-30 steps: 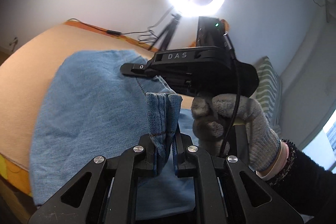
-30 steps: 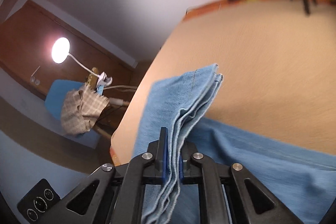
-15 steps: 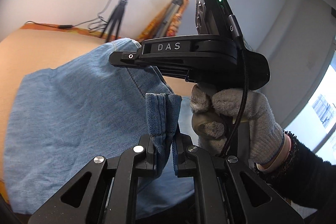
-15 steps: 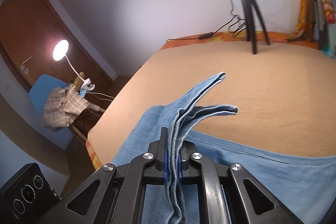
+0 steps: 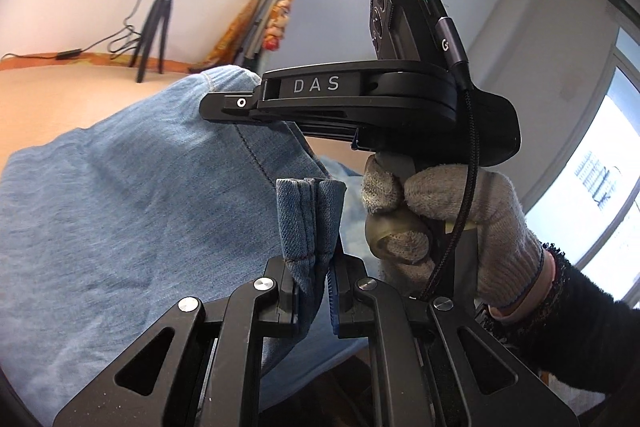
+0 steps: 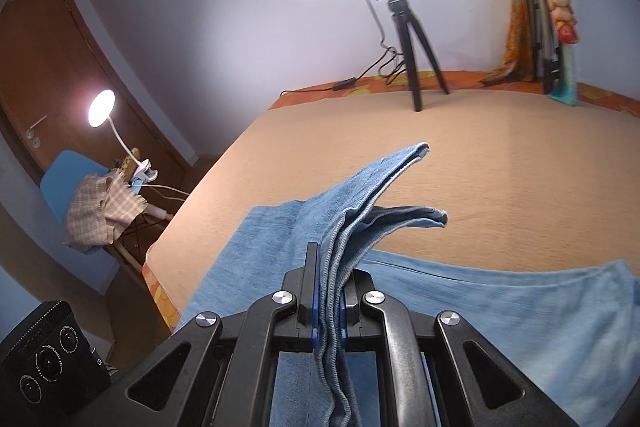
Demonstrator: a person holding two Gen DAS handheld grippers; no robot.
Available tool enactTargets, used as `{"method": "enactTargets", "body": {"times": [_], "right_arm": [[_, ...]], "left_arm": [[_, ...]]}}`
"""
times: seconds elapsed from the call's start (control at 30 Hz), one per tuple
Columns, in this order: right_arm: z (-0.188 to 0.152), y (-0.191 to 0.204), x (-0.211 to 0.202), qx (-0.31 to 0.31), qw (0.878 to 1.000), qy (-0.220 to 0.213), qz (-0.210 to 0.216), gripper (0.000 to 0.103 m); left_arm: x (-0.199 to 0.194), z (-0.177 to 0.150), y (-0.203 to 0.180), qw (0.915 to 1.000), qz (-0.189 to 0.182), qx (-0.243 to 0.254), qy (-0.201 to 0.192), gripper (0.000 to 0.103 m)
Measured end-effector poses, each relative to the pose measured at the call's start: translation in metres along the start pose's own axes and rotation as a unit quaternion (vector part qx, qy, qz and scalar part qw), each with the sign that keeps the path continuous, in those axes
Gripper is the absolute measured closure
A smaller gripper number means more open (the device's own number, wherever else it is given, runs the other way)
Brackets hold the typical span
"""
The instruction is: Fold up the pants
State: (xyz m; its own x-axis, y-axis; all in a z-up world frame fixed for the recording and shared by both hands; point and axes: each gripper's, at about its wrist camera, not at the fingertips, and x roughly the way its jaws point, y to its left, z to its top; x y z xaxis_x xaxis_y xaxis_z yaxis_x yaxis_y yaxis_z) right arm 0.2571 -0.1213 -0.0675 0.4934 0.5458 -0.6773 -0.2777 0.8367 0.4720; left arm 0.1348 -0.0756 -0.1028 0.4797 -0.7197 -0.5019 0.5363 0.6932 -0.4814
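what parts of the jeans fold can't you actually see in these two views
- Right wrist view: the pants run off the lower right edge; waistband or cuffs cannot be told.
- Right wrist view: layers inside the right gripper are hidden by its fingers.
- Left wrist view: the right gripper body and gloved hand cover the denim behind them.
- Left wrist view: the left gripper frame blocks the fabric below.

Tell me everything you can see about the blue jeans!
The jeans are light blue denim with stitched seams and hems. They are partly lifted off the peach-coloured bed, with the rest draped over it. The left gripper is shut on a thick bunched edge that sticks up between its fingers. The right gripper pinches several layers together, and two loose ends fan out beyond it, hanging free above the bed.
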Motion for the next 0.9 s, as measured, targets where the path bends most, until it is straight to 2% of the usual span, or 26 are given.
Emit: {"method": "enactTargets", "body": {"times": [0.27, 0.37, 0.43, 0.53, 0.67, 0.8, 0.9], "right_arm": [[-0.008, -0.025, -0.046, 0.001, 0.999, -0.021, -0.031, 0.099], [-0.012, -0.039, -0.057, 0.007, 0.999, -0.024, -0.041, 0.099], [-0.015, -0.048, -0.063, 0.011, 0.999, -0.024, -0.047, 0.099], [-0.021, -0.061, -0.072, 0.018, 0.998, -0.024, -0.054, 0.099], [-0.028, -0.079, -0.086, 0.031, 0.997, -0.026, -0.060, 0.099], [-0.035, -0.098, -0.103, 0.053, 0.996, -0.033, -0.070, 0.099], [-0.039, -0.111, -0.119, 0.065, 0.994, -0.043, -0.081, 0.099]], "left_arm": [[0.029, 0.004, -0.030, 0.9984, -0.041, 0.029, 0.025, 0.095], [0.039, 0.006, -0.036, 0.9969, -0.055, 0.036, 0.042, 0.089], [0.043, 0.008, -0.039, 0.9956, -0.067, 0.035, 0.054, 0.077], [0.037, 0.009, -0.041, 0.9937, -0.089, 0.033, 0.058, 0.074], [0.024, 0.014, -0.038, 0.9953, -0.072, 0.051, 0.039, 0.072], [0.025, 0.015, -0.029, 0.9970, -0.064, 0.026, 0.036, 0.072], [0.038, 0.016, -0.034, 0.9961, -0.070, 0.026, 0.047, 0.072]]}}
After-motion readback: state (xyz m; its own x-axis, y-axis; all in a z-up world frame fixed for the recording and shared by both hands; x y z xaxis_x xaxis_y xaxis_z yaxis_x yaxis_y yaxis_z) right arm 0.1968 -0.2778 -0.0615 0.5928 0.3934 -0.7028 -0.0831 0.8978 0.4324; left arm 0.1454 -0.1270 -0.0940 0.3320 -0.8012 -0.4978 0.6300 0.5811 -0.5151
